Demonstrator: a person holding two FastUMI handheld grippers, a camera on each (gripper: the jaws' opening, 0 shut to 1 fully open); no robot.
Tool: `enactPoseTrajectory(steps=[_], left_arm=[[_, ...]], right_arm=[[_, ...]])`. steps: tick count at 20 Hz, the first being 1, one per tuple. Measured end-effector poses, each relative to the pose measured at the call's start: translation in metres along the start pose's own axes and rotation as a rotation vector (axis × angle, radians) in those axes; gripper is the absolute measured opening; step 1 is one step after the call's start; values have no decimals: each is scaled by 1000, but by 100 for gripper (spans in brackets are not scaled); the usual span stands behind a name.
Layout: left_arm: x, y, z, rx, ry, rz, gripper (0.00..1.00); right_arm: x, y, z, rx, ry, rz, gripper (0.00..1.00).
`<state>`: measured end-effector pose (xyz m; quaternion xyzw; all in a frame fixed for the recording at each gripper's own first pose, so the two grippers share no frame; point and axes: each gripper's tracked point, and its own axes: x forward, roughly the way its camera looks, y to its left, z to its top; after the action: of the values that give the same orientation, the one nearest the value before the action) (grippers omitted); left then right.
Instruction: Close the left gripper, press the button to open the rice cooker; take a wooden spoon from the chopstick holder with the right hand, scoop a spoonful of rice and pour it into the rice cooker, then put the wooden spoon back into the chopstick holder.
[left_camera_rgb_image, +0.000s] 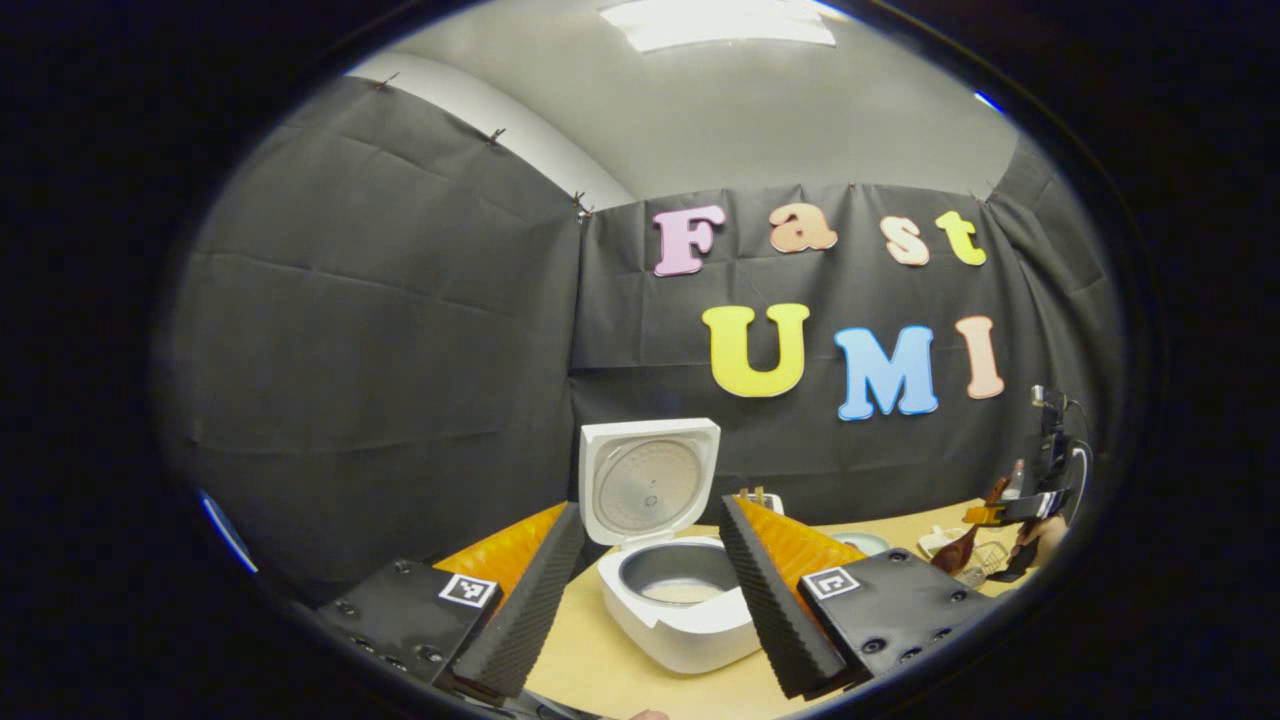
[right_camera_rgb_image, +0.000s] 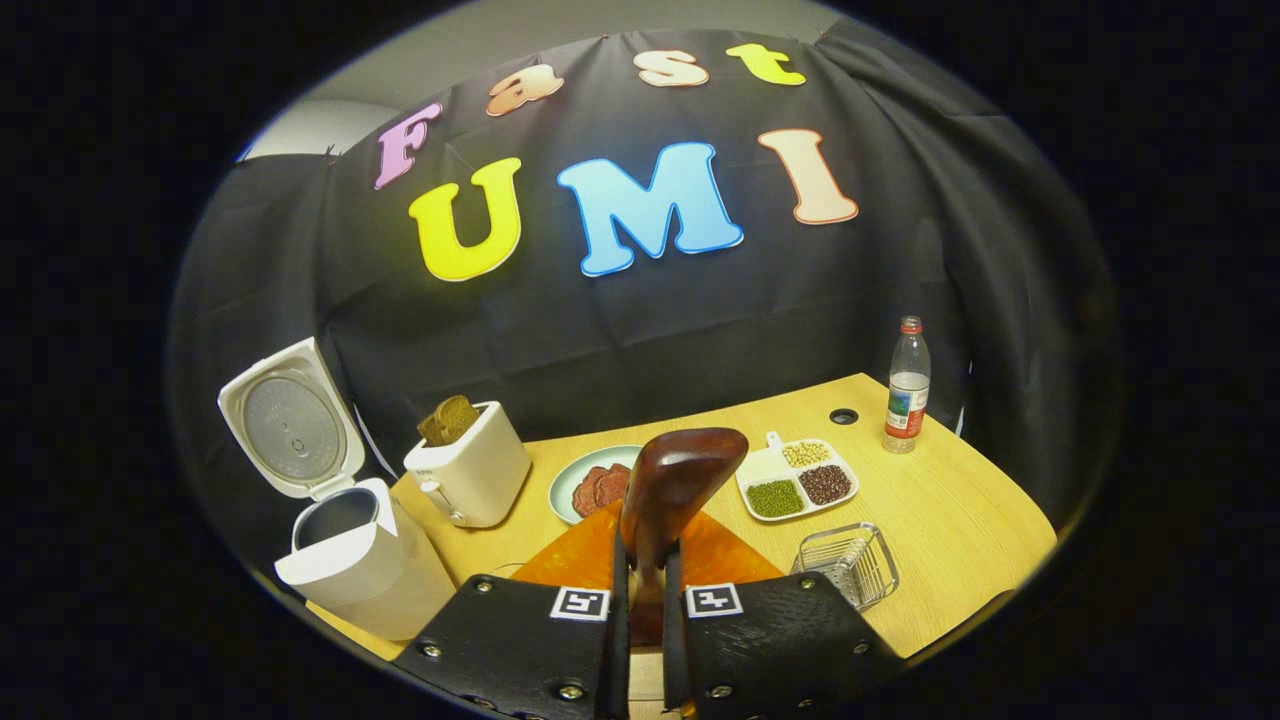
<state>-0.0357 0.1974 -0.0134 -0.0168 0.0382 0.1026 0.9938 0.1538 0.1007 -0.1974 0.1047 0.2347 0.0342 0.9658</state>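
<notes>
The white rice cooker (left_camera_rgb_image: 680, 625) stands open with its lid (left_camera_rgb_image: 650, 480) upright, and something pale lies at the bottom of its grey pot. My left gripper (left_camera_rgb_image: 648, 508) is open, and the cooker sits beyond the gap between its fingers. My right gripper (right_camera_rgb_image: 645, 560) is shut on the handle of the dark wooden spoon (right_camera_rgb_image: 680, 475), whose bowl sticks up ahead of the fingers. The cooker (right_camera_rgb_image: 345, 565) is low on the left in the right gripper view. The wire chopstick holder (right_camera_rgb_image: 850, 565) lies to the right of the spoon. The right gripper (left_camera_rgb_image: 1015, 512) also appears far right, holding the spoon (left_camera_rgb_image: 955, 550).
On the wooden table (right_camera_rgb_image: 950, 520) stand a white toaster (right_camera_rgb_image: 475, 475) with bread, a plate (right_camera_rgb_image: 570, 480) of dark slices, a divided dish (right_camera_rgb_image: 795, 475) of grains and beans, and a water bottle (right_camera_rgb_image: 907, 385). Black cloth walls close the back and sides.
</notes>
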Motion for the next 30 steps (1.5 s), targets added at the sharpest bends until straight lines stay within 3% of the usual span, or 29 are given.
enactPoseTrajectory(steps=[8, 9, 11, 12, 16, 22, 30], left_arm=[[4, 41, -15, 20, 37, 47, 95], [4, 45, -17, 24, 41, 53, 100], [5, 53, -19, 35, 44, 61, 96], [6, 55, -19, 39, 46, 64, 100], [12, 61, -22, 41, 54, 66, 100], [17, 64, -28, 24, 59, 64, 100], [24, 60, -28, 9, 55, 61, 100]], right_arm=[[38, 14, -39, -66, 41, -47, 14], [41, 17, -46, -75, 45, -50, 14], [48, 21, -56, -99, 56, -56, 14], [51, 25, -62, -113, 64, -55, 14], [55, 46, -73, -139, 68, -29, 14], [51, 77, -87, -58, 115, 42, 13], [39, 93, -99, 196, 200, 122, 14]])
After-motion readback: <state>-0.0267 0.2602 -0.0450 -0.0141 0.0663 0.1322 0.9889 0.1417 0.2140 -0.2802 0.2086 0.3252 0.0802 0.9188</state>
